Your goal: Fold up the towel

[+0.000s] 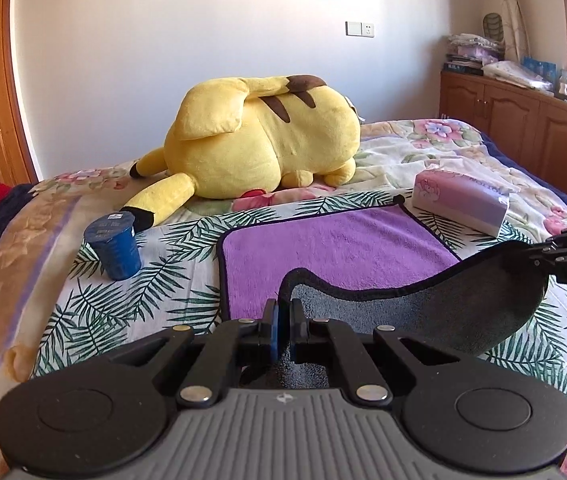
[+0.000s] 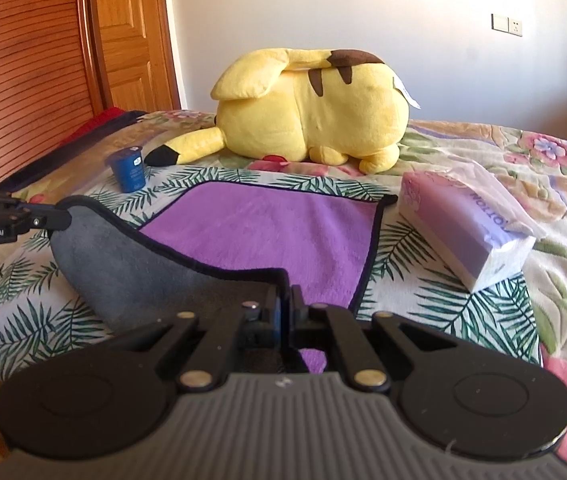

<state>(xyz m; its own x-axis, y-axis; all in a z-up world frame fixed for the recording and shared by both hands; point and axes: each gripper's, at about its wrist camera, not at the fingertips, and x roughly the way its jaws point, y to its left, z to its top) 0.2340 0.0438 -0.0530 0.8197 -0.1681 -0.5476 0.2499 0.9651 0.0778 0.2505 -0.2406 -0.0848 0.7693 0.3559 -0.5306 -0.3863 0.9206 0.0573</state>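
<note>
A towel, purple (image 1: pixel 323 248) on top and grey underneath with a dark hem, lies on the bed; its near edge is lifted and curled over, showing the grey side (image 1: pixel 463 300). My left gripper (image 1: pixel 283 308) is shut on the towel's near left corner. My right gripper (image 2: pixel 285 296) is shut on the near right corner; it also shows at the right edge of the left wrist view (image 1: pixel 551 250). The purple side (image 2: pixel 275 232) and grey underside (image 2: pixel 135 264) show in the right wrist view, with the left gripper (image 2: pixel 59 214) at its left edge.
A big yellow plush toy (image 1: pixel 267 140) lies behind the towel. A blue cup (image 1: pixel 117 248) stands to the left, a purple tissue pack (image 1: pixel 463 200) to the right. The bed has a leaf-print cloth (image 1: pixel 143 300). Wooden cabinets (image 1: pixel 523 128) stand at right, a wooden door (image 2: pixel 131 32) at left.
</note>
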